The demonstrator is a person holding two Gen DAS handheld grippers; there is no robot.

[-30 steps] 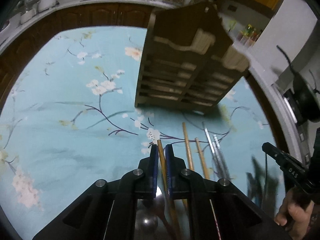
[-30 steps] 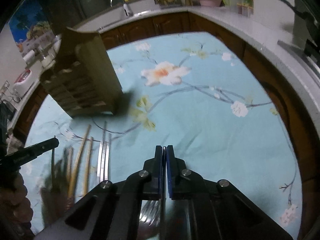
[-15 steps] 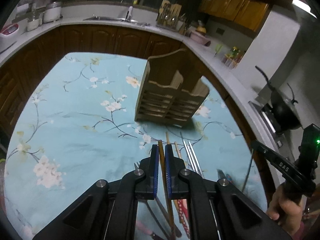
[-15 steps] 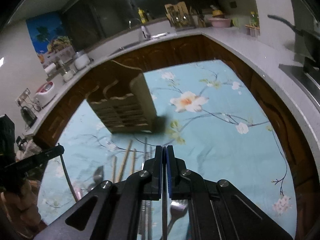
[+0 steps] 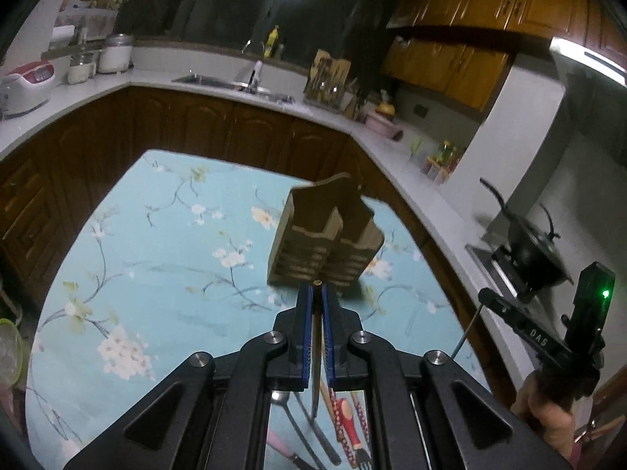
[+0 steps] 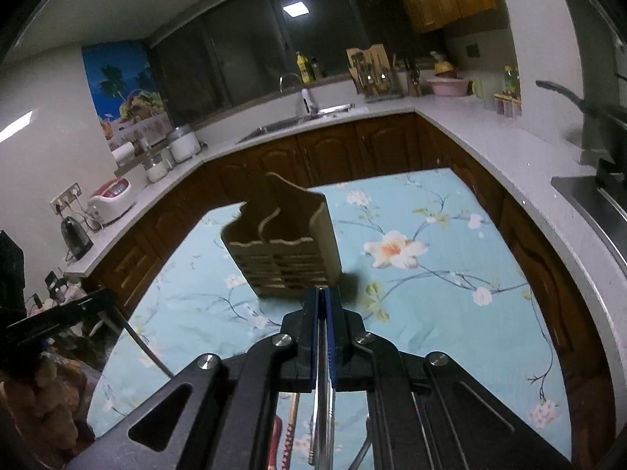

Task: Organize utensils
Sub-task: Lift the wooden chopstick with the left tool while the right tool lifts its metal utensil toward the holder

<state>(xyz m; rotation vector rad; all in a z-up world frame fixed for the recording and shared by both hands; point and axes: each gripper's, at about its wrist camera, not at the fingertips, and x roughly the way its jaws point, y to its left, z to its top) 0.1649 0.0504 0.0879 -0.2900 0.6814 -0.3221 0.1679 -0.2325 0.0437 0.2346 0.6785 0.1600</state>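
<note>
Wooden utensil holder (image 5: 327,248) stands upright on the table (image 5: 164,274) — slatted front, scalloped top edges, a divider splitting it into compartments, taller shaped back panel. Matte, pale brown. The tablecloth is smooth light blue with printed white blossoms and thin dark branches.

Left gripper (image 5: 317,293): black frame, blue ribbed pads, jaws pinching a wooden chopstick (image 5: 316,337). The stick is thin, straight, round in section; its blunt end pokes just past the fingertips and the rest runs back down between the pads. In the left wrist view the tip sits right in front of the holder's lower slats, raised off the cloth.

Right gripper (image 6: 322,293): same build, jaws pressed onto a slim shiny metal utensil (image 6: 323,399) — the handle runs lengthwise between the pads, end type not readable. In the right wrist view the fingertips line up with the holder's bottom front corner, also above the table.

Loose pieces lie on the cloth below the left gripper: a metal spoon (image 5: 279,397), a red dotted handle (image 5: 347,415), and dark thin handles I cannot identify.

A hand (image 5: 544,411) grips the right gripper's handle at the right edge of the left wrist view.
</note>
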